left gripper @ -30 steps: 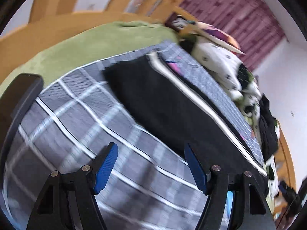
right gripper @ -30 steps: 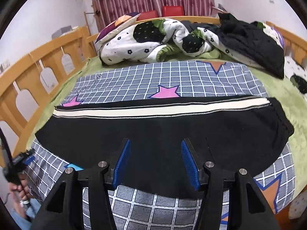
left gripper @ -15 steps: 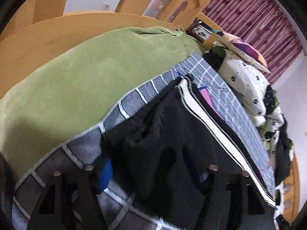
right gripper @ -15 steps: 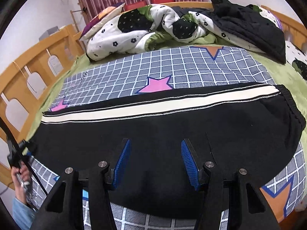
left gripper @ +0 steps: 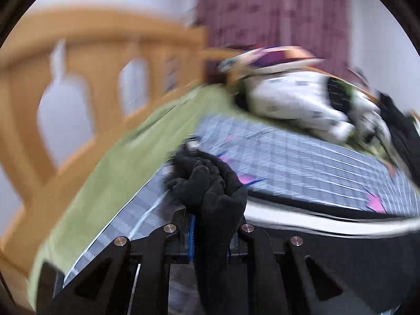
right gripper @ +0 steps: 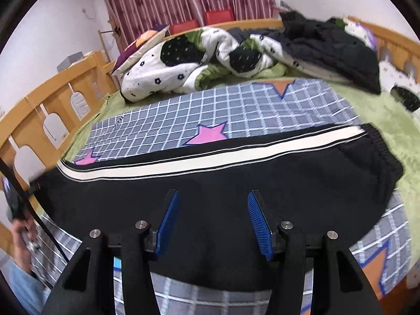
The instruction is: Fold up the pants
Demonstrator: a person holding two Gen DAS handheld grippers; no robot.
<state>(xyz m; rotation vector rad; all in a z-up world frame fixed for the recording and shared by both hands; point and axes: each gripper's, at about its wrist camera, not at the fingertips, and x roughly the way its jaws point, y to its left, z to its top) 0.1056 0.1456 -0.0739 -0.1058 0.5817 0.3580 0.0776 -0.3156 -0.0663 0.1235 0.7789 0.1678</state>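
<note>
Black pants (right gripper: 210, 181) with a white side stripe lie folded lengthwise across the checked bedsheet (right gripper: 236, 110), waistband at the right, cuffs at the left. My left gripper (left gripper: 210, 233) is shut on the bunched cuff end of the pants (left gripper: 210, 183) and lifts it off the sheet; this view is blurred by motion. My right gripper (right gripper: 214, 220) is open and empty, hovering over the middle of the pants near their front edge.
A wooden bed rail (right gripper: 34, 110) runs along the left and back. A crumpled white and green quilt (right gripper: 199, 60), a pillow (right gripper: 141, 44) and a black jacket (right gripper: 330, 47) lie at the far side. A green blanket (right gripper: 388, 110) borders the sheet.
My left gripper closed on the cuff end of the pants and lifted it while swinging to the right. My right gripper stayed open and moved slightly forward over the pants.
</note>
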